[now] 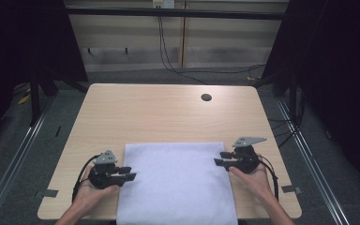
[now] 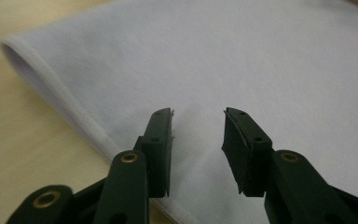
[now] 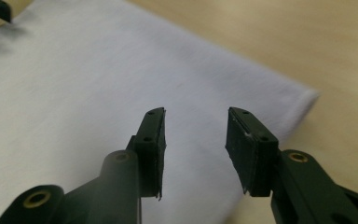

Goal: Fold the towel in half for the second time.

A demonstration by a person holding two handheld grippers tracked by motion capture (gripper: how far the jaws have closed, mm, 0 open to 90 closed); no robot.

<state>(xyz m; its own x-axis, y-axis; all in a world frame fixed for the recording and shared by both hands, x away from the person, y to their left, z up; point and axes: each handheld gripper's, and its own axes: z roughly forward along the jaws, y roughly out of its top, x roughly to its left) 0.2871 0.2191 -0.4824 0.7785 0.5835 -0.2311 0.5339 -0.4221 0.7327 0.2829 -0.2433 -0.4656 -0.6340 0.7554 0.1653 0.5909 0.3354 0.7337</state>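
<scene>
White cloth (image 1: 178,183) lies flat, unmarked; both grippers' fingers (image 2: 161,140) gape, holding nothing.

this looks like a lab or test bay for recording, not a home. a light wooden table with rounded corners and a round cable hole (image 1: 206,97) stands on grey carpet floor (image 1: 9,154), flanked by black curtains (image 1: 342,70) and metal floor rails (image 1: 16,161). loose black cables (image 1: 168,56) hang down a pale panelled back wall (image 1: 215,42), perhaps from a socket.
</scene>
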